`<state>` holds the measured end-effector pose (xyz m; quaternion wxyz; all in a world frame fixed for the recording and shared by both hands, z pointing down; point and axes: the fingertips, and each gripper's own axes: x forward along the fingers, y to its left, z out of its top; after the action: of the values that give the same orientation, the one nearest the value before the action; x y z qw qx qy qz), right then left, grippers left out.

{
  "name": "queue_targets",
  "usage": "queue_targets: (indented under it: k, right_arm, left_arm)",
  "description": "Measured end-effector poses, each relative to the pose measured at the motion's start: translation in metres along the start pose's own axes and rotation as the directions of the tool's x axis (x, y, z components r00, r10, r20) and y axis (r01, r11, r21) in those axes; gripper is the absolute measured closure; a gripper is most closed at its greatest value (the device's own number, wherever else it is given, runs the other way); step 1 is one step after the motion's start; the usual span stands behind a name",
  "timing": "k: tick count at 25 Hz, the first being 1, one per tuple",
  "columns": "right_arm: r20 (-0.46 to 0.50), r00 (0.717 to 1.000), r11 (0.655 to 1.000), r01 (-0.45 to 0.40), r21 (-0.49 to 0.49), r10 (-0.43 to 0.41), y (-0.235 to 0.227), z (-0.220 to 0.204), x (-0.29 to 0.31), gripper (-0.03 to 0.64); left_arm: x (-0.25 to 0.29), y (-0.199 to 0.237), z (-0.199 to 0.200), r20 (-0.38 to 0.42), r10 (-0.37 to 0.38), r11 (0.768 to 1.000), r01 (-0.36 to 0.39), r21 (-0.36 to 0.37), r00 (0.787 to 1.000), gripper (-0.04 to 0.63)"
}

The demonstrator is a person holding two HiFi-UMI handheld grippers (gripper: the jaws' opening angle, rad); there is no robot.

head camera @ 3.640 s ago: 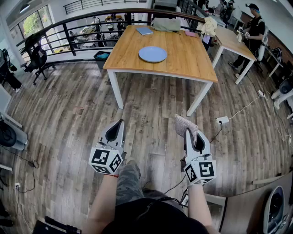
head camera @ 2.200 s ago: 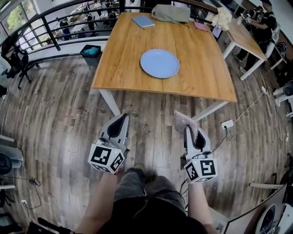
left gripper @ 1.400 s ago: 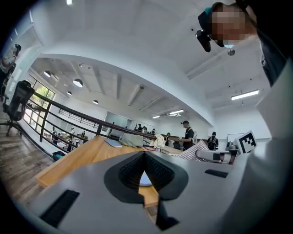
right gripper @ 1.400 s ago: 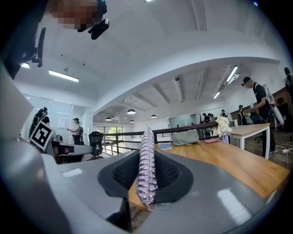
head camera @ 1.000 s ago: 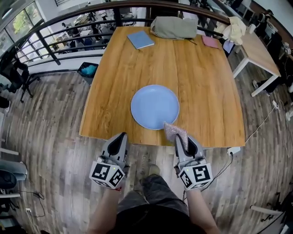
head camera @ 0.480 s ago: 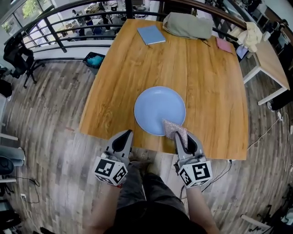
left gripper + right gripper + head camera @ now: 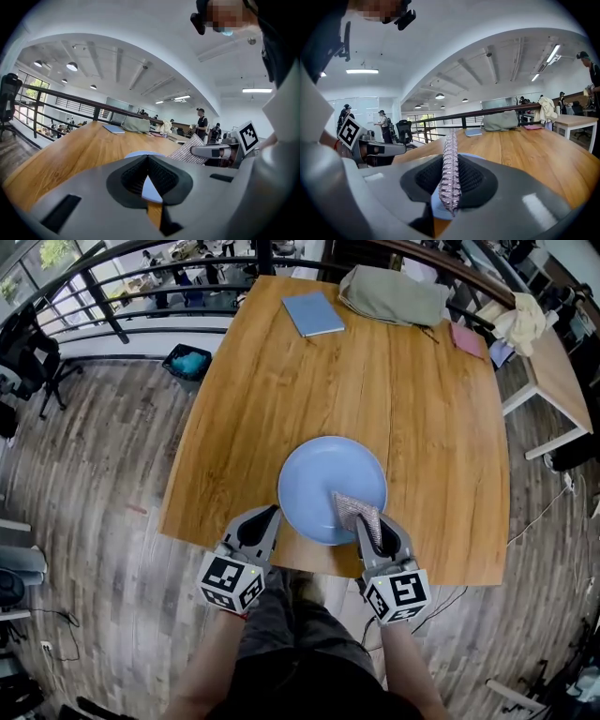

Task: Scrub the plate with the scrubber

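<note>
A round light blue plate lies near the front edge of the wooden table. My right gripper is shut on the scrubber, a flat silvery mesh pad that stands on edge between the jaws and reaches over the plate's near right rim. My left gripper is shut with nothing in it, its tip at the table's front edge just left of the plate. In the left gripper view the plate shows past the closed jaws, with the scrubber to the right.
At the table's far end lie a blue notebook, a grey-green bag and a pink pad. A black railing runs behind, and a second table stands to the right. People stand far off in both gripper views.
I have come up to the table. Both grippers have moved forward and down to its front edge, and the scrubber now hangs over the plate's near rim.
</note>
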<state>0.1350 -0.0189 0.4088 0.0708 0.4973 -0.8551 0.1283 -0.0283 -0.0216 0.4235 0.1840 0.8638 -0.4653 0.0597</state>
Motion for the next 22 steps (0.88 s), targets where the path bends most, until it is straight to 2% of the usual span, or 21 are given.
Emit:
queue_targets:
  k: [3, 5, 9, 13, 16, 19, 22]
  right_arm:
    - [-0.048, 0.999, 1.000, -0.012, -0.002, 0.012, 0.002, -0.007, 0.017, 0.531]
    - [-0.114, 0.993, 1.000, -0.015, -0.012, 0.013, 0.002, -0.017, 0.028, 0.531]
    - [-0.236, 0.971, 0.999, -0.038, -0.013, 0.034, 0.001, -0.033, 0.047, 0.531]
    - [-0.328, 0.943, 0.996, -0.078, -0.045, 0.059, -0.003, -0.039, 0.066, 0.531]
    - [-0.385, 0.920, 0.992, -0.105, -0.073, 0.069, -0.004, -0.046, 0.080, 0.531]
    - [-0.427, 0.900, 0.989, -0.125, -0.075, 0.082, -0.004, -0.056, 0.091, 0.531]
    - [-0.477, 0.875, 0.981, -0.158, -0.116, 0.084, 0.000, -0.072, 0.099, 0.531]
  left_arm:
    - [0.010, 0.013, -0.002, -0.043, 0.013, 1.000, -0.012, 0.017, 0.999, 0.600]
    - [0.018, 0.022, -0.014, -0.118, 0.028, 1.000, -0.026, 0.017, 0.993, 0.592]
    - [0.030, 0.034, -0.045, -0.280, 0.022, 1.000, -0.027, -0.014, 0.960, 0.493]
    - [0.041, 0.035, -0.065, -0.384, -0.039, 0.996, 0.006, -0.086, 0.923, 0.483]
    - [0.046, 0.035, -0.070, -0.420, -0.057, 0.995, 0.015, -0.102, 0.906, 0.483]
    - [0.050, 0.034, -0.071, -0.433, -0.078, 0.992, 0.025, -0.127, 0.898, 0.483]
    - [0.052, 0.033, -0.072, -0.440, -0.087, 0.989, 0.024, -0.148, 0.894, 0.487]
